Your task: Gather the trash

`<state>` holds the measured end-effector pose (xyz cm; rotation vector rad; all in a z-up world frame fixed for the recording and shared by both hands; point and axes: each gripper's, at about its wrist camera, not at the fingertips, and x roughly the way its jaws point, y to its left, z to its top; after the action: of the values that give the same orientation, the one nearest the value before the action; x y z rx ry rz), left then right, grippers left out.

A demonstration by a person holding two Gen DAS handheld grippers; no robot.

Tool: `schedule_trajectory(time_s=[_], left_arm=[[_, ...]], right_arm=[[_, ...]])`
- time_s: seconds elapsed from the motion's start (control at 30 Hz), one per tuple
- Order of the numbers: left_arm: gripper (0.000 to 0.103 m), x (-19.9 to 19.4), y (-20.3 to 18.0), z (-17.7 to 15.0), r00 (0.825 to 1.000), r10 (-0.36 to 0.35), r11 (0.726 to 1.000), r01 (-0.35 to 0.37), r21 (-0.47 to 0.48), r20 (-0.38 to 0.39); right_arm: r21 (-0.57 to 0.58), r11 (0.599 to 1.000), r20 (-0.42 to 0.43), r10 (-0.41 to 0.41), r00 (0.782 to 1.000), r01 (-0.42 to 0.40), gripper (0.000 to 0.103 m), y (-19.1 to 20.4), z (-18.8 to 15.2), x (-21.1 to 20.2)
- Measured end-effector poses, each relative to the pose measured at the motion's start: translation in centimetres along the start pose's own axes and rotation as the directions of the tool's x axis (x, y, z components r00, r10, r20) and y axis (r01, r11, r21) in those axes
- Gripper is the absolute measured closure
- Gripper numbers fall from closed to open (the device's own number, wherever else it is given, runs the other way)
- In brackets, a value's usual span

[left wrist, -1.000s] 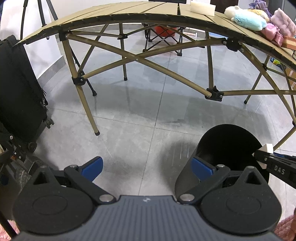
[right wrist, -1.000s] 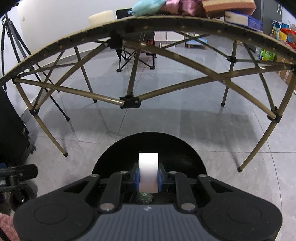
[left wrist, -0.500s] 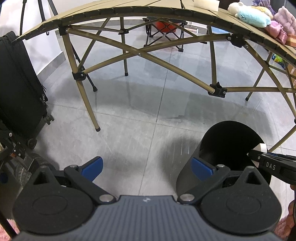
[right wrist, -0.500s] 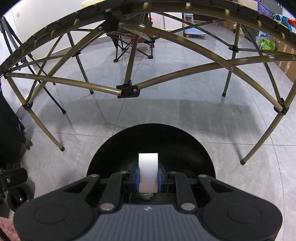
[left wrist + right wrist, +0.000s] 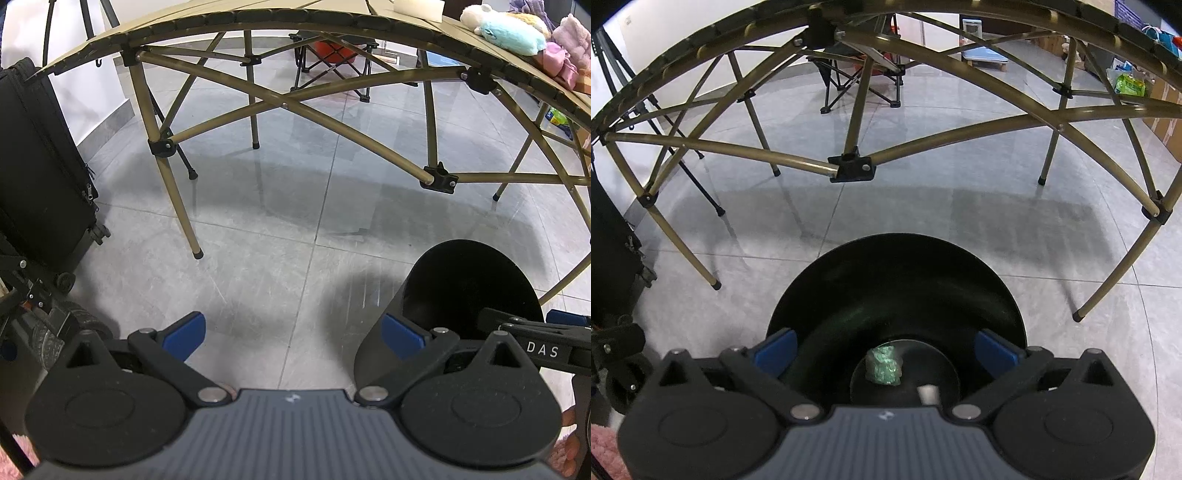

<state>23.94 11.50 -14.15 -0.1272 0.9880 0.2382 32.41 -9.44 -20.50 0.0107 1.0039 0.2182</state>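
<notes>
A grey tiled floor (image 5: 923,206) is seen; on it a black bin (image 5: 897,280) is stood, beside the legs of a folding table (image 5: 177,206); a black suitcase (image 5: 33,177) and a folding chair (image 5: 857,85) are also stood on it.

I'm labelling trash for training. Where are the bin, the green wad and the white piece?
bin (image 5: 897,280), right wrist view, inner wall.
green wad (image 5: 884,369), right wrist view, its middle.
white piece (image 5: 928,393), right wrist view, its blurred middle.

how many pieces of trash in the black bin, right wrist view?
2. A crumpled green wrapper lies mid-floor of the round black bin; a small white block, blurred, sits to its right, nearer the camera. The gripper body may hide more.
</notes>
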Motion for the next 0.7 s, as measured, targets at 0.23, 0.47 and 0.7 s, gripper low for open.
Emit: schedule_trajectory(time_s=[0.23,0.47,0.7], left_arm=[[0.0,-0.1,0.3,-0.2,1.0,-0.027,1.0,0.027,-0.007,-0.004],[0.0,-0.6,0.1,-0.2,0.998,-0.058,0.998,0.058,-0.006,-0.001],[0.0,-1.7,-0.6,-0.3,0.996,-0.078,0.997,0.078,0.009,0.038]], right_arm=[[-0.005,1.0,0.004,-0.008,1.0,0.008,0.0,-0.1,-0.1,-0.4],[-0.012,1.0,0.05,-0.002,0.999,0.003,0.0,-0.5,-0.2,-2.0],[-0.009,1.0,0.127,0.027,0.992,-0.026,0.0,-1.3,-0.1,-4.5]])
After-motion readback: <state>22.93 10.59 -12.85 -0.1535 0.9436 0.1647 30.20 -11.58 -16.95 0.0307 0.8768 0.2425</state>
